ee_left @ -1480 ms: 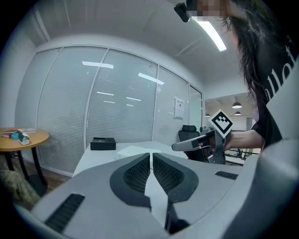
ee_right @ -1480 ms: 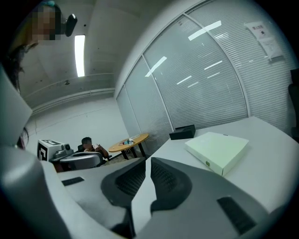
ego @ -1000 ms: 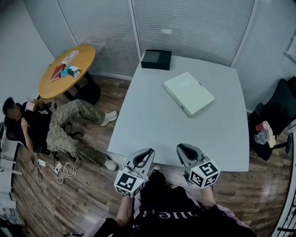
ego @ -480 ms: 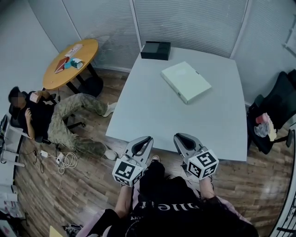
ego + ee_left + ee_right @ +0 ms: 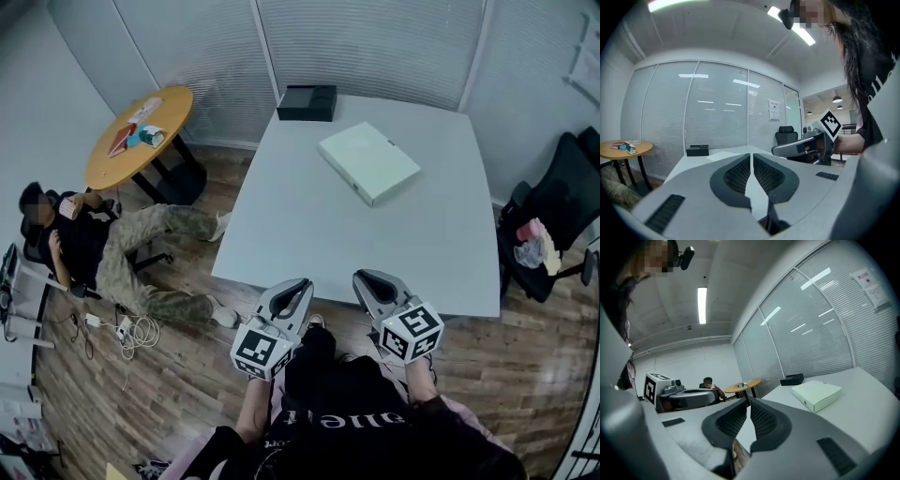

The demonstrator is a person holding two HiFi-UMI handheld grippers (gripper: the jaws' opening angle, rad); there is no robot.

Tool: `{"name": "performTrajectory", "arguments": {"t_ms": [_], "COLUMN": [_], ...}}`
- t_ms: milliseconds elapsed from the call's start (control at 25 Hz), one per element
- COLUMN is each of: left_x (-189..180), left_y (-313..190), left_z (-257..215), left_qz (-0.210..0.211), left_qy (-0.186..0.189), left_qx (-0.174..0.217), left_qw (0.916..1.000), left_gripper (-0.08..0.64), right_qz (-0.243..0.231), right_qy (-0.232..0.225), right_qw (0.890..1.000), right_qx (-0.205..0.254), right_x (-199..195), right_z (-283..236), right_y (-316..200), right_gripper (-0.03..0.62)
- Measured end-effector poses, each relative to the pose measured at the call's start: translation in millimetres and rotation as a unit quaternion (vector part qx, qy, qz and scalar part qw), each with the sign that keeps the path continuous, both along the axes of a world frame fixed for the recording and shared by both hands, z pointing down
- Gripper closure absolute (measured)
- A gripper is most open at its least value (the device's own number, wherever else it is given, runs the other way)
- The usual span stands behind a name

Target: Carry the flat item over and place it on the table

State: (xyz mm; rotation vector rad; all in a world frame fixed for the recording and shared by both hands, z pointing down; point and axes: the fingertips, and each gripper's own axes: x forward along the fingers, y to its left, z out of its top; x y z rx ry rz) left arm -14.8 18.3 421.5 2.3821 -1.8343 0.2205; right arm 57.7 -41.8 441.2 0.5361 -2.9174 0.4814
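A flat pale-green box (image 5: 368,161) lies on the far half of the white table (image 5: 309,234); the right gripper view shows it as well (image 5: 816,395), off to the right. My left gripper (image 5: 298,286) and right gripper (image 5: 361,279) hover side by side at the table's near edge, well short of the box. The left gripper's jaws (image 5: 751,157) are shut with nothing between them. The right gripper's jaws (image 5: 748,404) are shut and empty too. Each gripper shows in the other's view.
A black box (image 5: 307,102) sits at the table's far edge. A round wooden table (image 5: 136,136) with small items stands at the left, and a seated person (image 5: 84,244) is near it. Cables (image 5: 131,333) lie on the floor. A black chair (image 5: 553,216) stands at the right.
The head view has shifted a little, so the table and box sit slightly higher and further left. Both grippers keep the same pose at the near edge.
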Motion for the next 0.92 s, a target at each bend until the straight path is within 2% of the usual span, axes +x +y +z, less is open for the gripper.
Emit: {"name": "performTrajectory", "arguments": {"t_ms": [920], "left_x": [11.5], "left_y": [-18.2], "left_z": [8.0], "left_qz": [0.015], "left_qy": [-0.007], "left_qx": [-0.012], "left_qw": [0.9998], "left_gripper": [0.525], "right_qz": [0.011], "right_qy": [0.005], "right_qw": [1.0], "right_qx": [-0.012], "right_x": [14.1], "right_z": [8.1], "right_y": [-16.8], "right_gripper": [0.56]}}
